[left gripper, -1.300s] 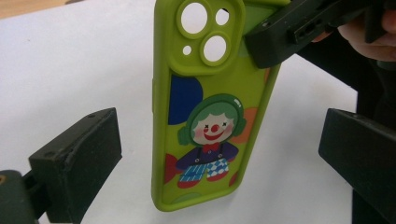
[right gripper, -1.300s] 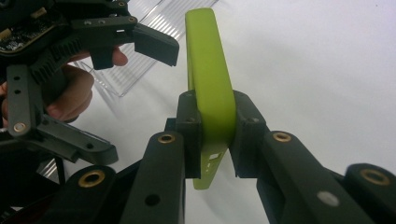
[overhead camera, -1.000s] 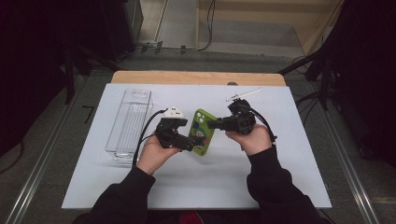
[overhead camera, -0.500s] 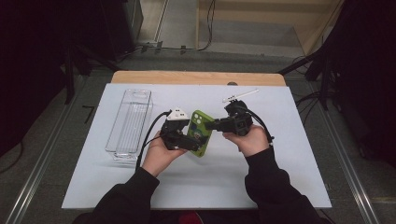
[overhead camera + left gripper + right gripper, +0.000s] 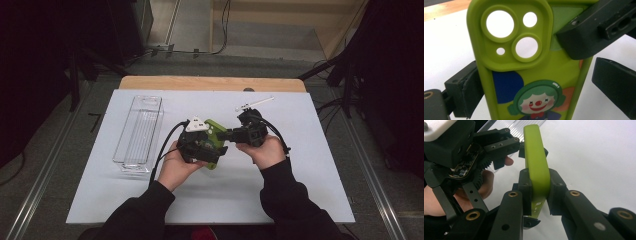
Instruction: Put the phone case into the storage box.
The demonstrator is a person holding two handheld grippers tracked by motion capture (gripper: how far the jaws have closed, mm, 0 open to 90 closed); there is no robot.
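Case (image 5: 216, 131) sits mid-table in the high view, lime green, held up off the white mat (image 5: 300, 190) between both grippers; left gripper (image 5: 210, 150) comes at it from the left side of the frame, white plate on top, black cable looping back toward the sleeve; right gripper (image 5: 231, 135) comes from the right, jaws pointing left onto the case's edge; hands close together, forearms in black sleeves; clear tray (image 5: 139, 131) lies well apart to the left, long side running away from the person; small white tool (image 5: 254, 103) lies on the mat behind the right gripper, near the wooden table edge (image 5: 210, 83).

Left gripper view: case (image 5: 536, 75) fills the middle, back side facing the camera, camera-cutout block up top, clown print below; left gripper's (image 5: 544, 87) own jaws flank the long edges; left pad touches the case edge; right pad stands just off it with white mat showing between; so not clamping, jaws open around it; the other gripper's jaw reaches in top right, lying over the case's upper corner.

Right gripper view: case (image 5: 536, 162) seen edge-on, upright, thin side toward the camera; right gripper (image 5: 538, 192) has both pads pressed flat on the two faces near the lower end, firm grip; left gripper (image 5: 506, 147) at upper left, circuit board exposed, its jaws near the case's far end; tray ribs visible behind.
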